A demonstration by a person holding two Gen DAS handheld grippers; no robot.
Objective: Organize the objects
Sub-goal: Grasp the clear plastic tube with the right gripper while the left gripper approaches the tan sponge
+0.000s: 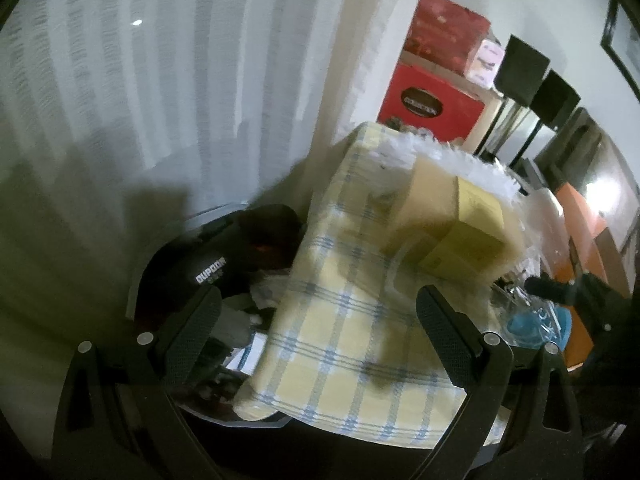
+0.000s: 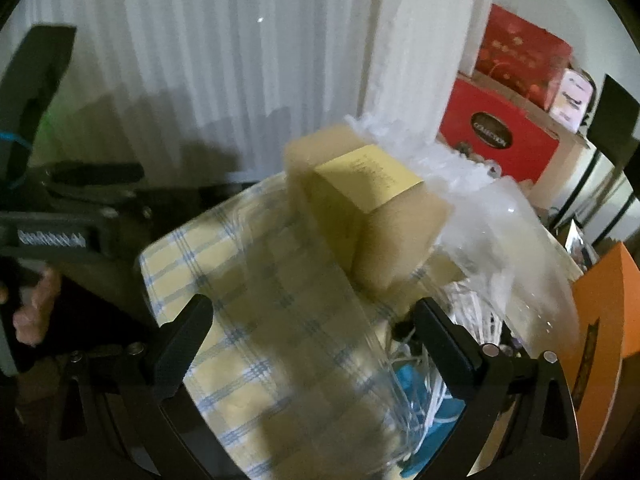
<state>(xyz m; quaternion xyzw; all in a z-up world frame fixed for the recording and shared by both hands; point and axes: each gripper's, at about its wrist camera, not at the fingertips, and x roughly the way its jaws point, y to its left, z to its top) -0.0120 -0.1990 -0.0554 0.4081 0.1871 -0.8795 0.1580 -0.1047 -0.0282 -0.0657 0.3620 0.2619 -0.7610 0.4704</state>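
We hold both grippers, left and right, spread wide and empty over the yellow-checked cloth, where the cardboard box sits. Behind, a red box reads "COLLECTION"; a black item reads "DUPDOR".

Pale pleated curtain hangs beside a white wall.

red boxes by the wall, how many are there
2, stacked by the wall: the patterned red box on top, the red "Collection" box beneath. Others may be hidden behind.
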